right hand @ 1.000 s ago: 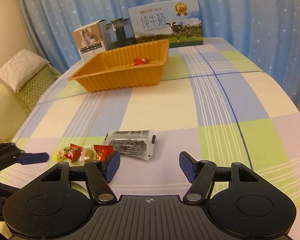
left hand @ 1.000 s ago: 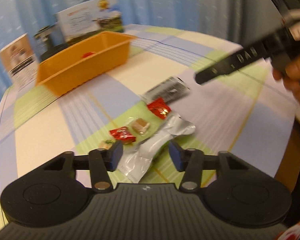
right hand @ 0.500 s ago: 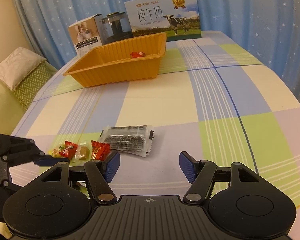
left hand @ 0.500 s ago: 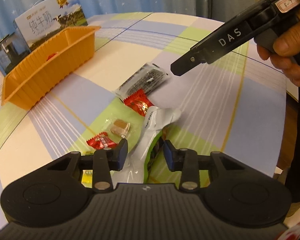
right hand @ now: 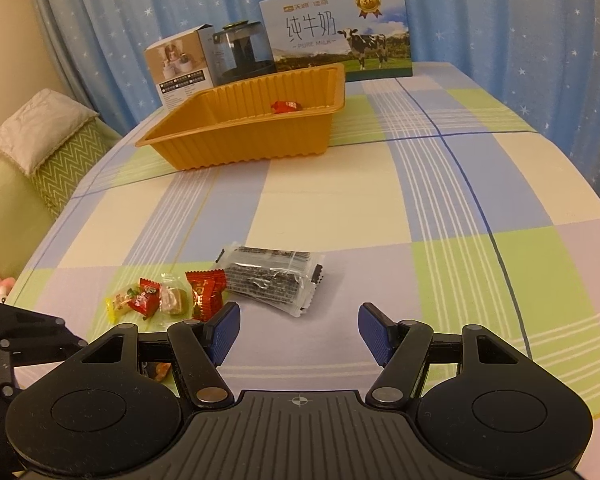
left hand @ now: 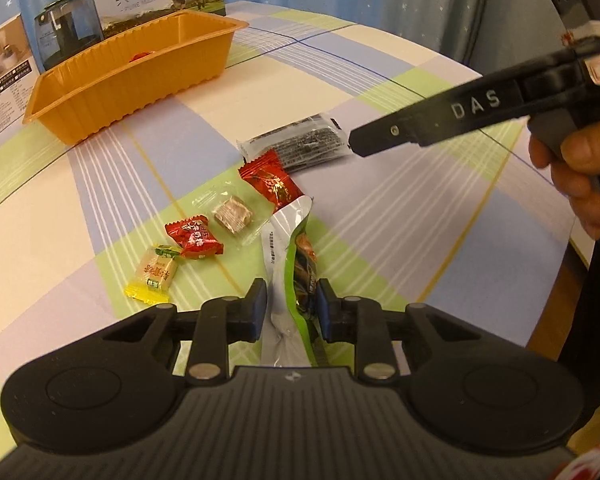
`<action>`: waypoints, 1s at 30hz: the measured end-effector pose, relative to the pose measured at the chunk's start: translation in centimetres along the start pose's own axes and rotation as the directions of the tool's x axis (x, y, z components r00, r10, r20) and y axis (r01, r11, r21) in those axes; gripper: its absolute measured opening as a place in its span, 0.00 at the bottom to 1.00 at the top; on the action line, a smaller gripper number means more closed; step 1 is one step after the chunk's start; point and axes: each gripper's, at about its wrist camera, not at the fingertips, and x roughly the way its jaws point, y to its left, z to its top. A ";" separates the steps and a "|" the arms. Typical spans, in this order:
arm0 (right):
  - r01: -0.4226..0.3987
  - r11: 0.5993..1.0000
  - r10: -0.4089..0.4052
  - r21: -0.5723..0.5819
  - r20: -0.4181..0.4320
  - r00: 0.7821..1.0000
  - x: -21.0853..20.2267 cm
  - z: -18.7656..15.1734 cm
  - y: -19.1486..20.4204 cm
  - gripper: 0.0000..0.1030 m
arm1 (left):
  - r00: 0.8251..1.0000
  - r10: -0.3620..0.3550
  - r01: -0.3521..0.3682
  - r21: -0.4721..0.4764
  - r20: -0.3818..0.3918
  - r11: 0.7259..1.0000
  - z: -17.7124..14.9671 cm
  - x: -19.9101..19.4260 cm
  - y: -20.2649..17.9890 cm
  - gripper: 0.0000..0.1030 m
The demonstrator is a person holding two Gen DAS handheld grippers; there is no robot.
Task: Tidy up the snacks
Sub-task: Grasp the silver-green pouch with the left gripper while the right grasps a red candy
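Warm, yellowish indoor light falls evenly over both views, bright enough to read print, with only faint, soft shadows. Focus is sharp, without motion blur. Strong fisheye distortion bows the checked pastel tablecloth (right hand: 340, 208) and darkens the corners. The crinkled silver-and-green foil snack pouch (left hand: 286, 264) shows slight glare.

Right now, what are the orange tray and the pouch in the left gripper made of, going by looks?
Orange tray: looks like thin moulded plastic with a dull sheen; fluted walls and a rolled rim point to it.
Pouch between the left gripper pads: probably foil-laminate film; silver, glossy back, printed green face, creased and folded under the closed jaws.
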 end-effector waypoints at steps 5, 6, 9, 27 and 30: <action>-0.004 1.000 0.004 -0.006 -0.004 1.000 0.2 -0.1 0.3 0.64 | 1.000 0.020 -0.019 -0.041 0.011 0.999 -0.2 -0.3 0.0 0.21; -0.008 1.000 0.008 -0.008 -0.003 1.000 0.1 -0.1 0.4 0.64 | 0.999 0.030 -0.029 -0.055 0.014 0.998 -0.4 -0.4 0.1 0.21; -0.026 0.999 0.026 -0.020 -0.001 1.000 0.2 -0.2 0.9 0.64 | 0.998 0.040 -0.035 -0.112 0.039 0.993 -0.8 -1.4 0.6 0.21; -0.073 0.992 0.074 -0.104 0.008 0.997 4.0 -0.3 5.8 0.43 | 0.964 0.227 -0.153 -0.407 0.141 0.900 -1.3 -4.6 6.3 0.21; -0.062 0.993 0.062 -0.099 -0.007 0.998 4.9 -0.4 6.1 0.38 | 0.964 0.226 -0.146 -0.426 0.144 0.893 -1.5 -4.5 6.7 0.21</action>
